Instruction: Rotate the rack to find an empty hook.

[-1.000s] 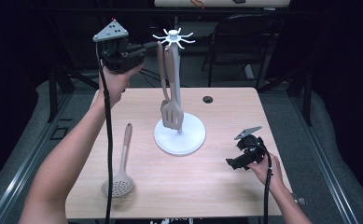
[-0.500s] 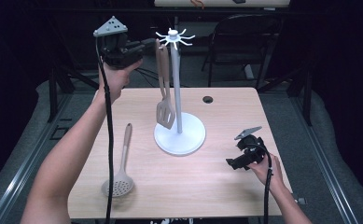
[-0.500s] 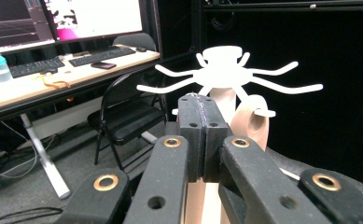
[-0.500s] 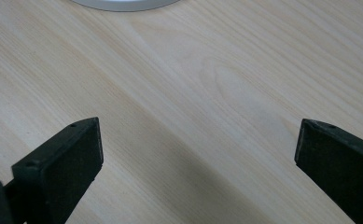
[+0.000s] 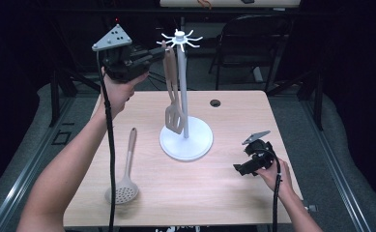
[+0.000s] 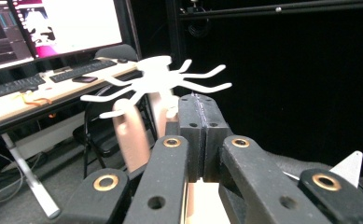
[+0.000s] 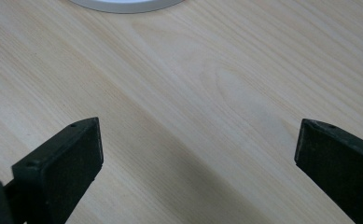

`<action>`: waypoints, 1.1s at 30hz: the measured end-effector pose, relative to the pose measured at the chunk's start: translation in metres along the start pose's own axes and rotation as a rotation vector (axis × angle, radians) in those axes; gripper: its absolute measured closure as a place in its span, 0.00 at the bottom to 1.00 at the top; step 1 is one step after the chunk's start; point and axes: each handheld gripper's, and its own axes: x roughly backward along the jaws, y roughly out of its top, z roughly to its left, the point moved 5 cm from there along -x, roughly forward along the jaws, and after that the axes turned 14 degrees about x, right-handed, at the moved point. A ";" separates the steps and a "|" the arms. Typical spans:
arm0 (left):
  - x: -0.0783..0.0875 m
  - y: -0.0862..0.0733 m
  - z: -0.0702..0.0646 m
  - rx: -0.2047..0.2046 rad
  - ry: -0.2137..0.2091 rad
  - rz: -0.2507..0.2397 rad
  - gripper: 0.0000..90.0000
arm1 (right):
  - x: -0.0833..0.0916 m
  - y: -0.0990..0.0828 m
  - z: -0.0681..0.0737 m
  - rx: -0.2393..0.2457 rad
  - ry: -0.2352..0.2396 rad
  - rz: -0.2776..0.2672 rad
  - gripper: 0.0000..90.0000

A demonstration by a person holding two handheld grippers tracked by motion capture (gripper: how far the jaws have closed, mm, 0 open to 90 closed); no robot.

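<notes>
One white stand (image 5: 186, 140) is sitting on the table (image 5: 214, 193), its round base near the middle and its single post rising to a crown of curved hooks (image 5: 180, 37); the exact hook count is hard to read, though the left claw view is showing roughly eight prongs (image 6: 160, 77). Two utensils are present. One slotted spatula (image 5: 172, 96) is hanging upright beside the post, its handle top up among the hooks and its blade reaching down just above the base. One perforated skimmer (image 5: 123, 179) is lying flat on the table to the left of the stand, well apart from it, bowl toward the person. Two claws are in view. The left claw (image 5: 152, 54) is being held high, level with the hooks, its tips just beside the spatula's handle top; in the left claw view its two jaws are pressed together (image 6: 198, 135), and whether they are pinching the handle (image 6: 131, 135) cannot be told, since the handle appears beside them rather than between. The right claw (image 5: 238, 169) is resting low over the table near the right edge, its jaws spread wide (image 7: 193, 154) over bare wood with nothing between them. One small dark hole (image 5: 215, 103) is marking the table's far side. No readable writing or brand is showing on these things.
</notes>
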 end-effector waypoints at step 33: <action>-0.015 0.003 0.029 0.028 0.089 0.034 1.00 | 0.000 -0.001 0.000 -0.006 -0.003 0.001 0.01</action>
